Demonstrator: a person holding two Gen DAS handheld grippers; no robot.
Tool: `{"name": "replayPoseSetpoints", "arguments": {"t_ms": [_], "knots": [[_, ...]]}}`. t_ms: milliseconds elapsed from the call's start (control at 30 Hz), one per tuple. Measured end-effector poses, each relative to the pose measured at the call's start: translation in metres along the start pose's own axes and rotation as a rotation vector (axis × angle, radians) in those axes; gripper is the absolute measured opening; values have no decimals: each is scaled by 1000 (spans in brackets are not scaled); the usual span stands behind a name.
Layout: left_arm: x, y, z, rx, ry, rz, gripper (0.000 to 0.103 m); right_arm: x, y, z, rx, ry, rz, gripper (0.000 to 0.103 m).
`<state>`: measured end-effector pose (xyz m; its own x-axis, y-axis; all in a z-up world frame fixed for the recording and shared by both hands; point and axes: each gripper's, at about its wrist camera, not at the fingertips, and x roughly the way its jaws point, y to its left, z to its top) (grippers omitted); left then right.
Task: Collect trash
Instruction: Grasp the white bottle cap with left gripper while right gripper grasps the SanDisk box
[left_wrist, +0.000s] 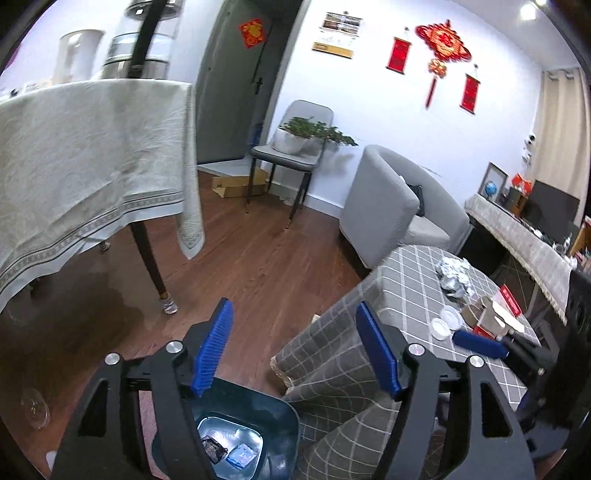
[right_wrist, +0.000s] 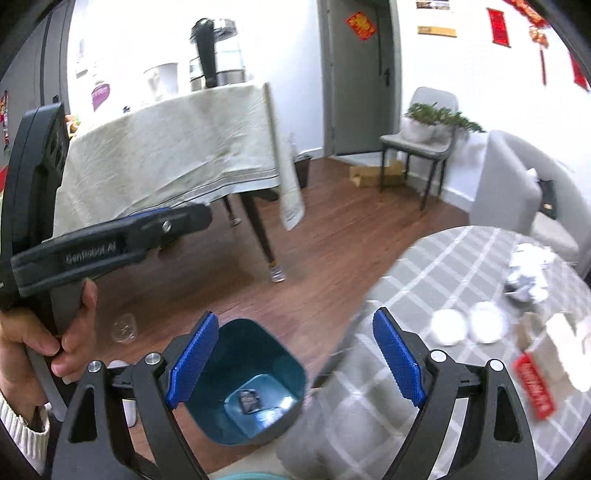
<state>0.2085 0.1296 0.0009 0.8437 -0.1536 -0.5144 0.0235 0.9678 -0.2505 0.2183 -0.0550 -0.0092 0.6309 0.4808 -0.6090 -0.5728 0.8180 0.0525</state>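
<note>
Bin (right_wrist: 255, 384) first: a teal trash bin on the wood floor (left_wrist: 240, 258), nearest of all, with a dark wrapper and a pale blue packet lying at its bottom. Both tools hang above it. The left gripper (left_wrist: 295, 350) has its blue pads spread apart with nothing between them, and the right gripper (right_wrist: 291, 362) is likewise wide apart and empty. From the right wrist view a hand (right_wrist: 33, 350) in a white knitted cuff grasps the handle of the left tool. Just beside the bin, the grey checked cloth of a low table (left_wrist: 351, 350) drapes down to the floor and crowds the bin's right side. On that table lie two small clear round lids (left_wrist: 447, 321), an opened cardboard carton with red print (left_wrist: 495, 317), and farther back a heap of crumpled silver foil (left_wrist: 454, 277). A clear plastic cup (right_wrist: 123, 328) lies on the floor left of the bin. Beyond it stands a taller table under a cream tablecloth (left_wrist: 92, 155), carrying a steel and glass kettle (left_wrist: 144, 48) and a white jug (left_wrist: 77, 51). Farther off are a grey armchair (left_wrist: 384, 199), a chair holding a potted plant (left_wrist: 303, 136), a flattened cardboard box (left_wrist: 236, 184) on the floor, a grey door (left_wrist: 236, 81), and red hangings (left_wrist: 443, 44) on the white wall.
</note>
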Motion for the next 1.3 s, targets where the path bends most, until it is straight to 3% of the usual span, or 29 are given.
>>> {"name": "replayPoseSetpoints", "arguments": {"t_ms": [567,900,1133,1300], "knots": [[39,-105,-16,239,80,-63,73,-55,-85,-20,80,-72,-142,87],[75,-151,-33,288,184,-140,73,-86,-126,-34,76,-94,-273,90],[104,-164,-41,284,247,-172,62,-89,-148,-47,93,-67,-331,90],[120,-172,-45,306,273,-148,55,-82,-152,-55,58,-19,-356,90]]}}
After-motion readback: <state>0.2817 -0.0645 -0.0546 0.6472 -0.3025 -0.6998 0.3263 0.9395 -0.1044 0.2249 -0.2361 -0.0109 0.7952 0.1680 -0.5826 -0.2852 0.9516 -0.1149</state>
